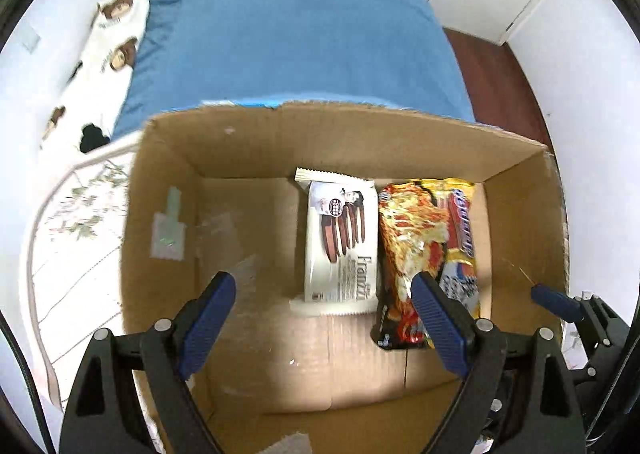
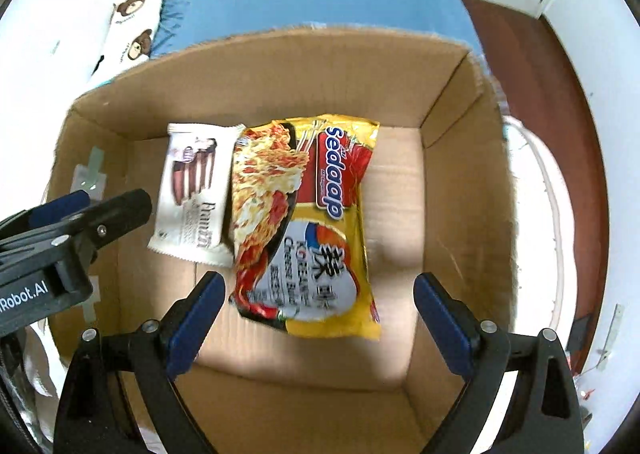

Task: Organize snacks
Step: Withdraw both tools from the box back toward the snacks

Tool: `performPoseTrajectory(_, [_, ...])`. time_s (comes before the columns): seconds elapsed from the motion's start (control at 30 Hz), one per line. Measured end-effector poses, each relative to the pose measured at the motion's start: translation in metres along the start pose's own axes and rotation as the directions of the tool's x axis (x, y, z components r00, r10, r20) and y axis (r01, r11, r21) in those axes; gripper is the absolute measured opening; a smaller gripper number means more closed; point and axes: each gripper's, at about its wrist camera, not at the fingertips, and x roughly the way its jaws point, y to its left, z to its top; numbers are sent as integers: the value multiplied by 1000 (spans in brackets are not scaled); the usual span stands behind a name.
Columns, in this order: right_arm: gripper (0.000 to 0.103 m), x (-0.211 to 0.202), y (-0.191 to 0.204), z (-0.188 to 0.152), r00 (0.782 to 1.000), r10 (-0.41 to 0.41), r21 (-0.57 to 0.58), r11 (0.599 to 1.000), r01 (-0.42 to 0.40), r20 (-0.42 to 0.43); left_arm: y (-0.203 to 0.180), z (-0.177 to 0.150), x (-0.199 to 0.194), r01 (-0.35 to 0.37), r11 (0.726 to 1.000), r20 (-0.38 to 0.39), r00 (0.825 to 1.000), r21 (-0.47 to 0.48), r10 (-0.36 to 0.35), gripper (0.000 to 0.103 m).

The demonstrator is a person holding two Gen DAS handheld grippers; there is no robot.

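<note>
Noodle packet [image 2: 308, 221] lengthwise beside wafer pack [image 2: 192, 193], seemingly touching.

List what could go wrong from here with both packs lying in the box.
1. The noodle pack overlaps the wafer pack; grabbing one may drag the other.
2. The left gripper and right gripper, both open, hang close together above the cardboard box; they could collide or catch its walls.

Box [image 2: 452, 181]: plain brown. Wafer pack [image 2: 192, 189]: white, brown wafers pictured. Noodle pack [image 2: 320, 213]: yellow, red band, white lettering, orange noodle photo. Bedsheet [image 1: 288, 33]: blue. Pillow [image 1: 116, 33]: white, brown bear faces. Gripper pads [image 2: 192, 318]: blue, on black arms.
</note>
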Motion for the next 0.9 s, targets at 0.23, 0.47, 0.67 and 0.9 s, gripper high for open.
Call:
performPoseTrajectory(0.23, [97,-67,27,-39,994,7,-17,1000,-5,112,3,-22,-65,16,1000,120,993,10,-17,90])
performPoseTrajectory(0.47, [97,-96,46,-71,982,25,-15,1000,-23,186,4,-58,-112,21,1000,197,980,21,-25,90])
performPoseTrajectory(0.67, [97,-122,52,-111,971,44,-5,999,-44,234,12,-95,-134,4,1000,251,968,-4,-3,90])
performPoseTrajectory(0.9, [97,-109,52,-160,969,59,40,997,-70,238,30,-153,-119,-38,999,246,968,-35,45,90])
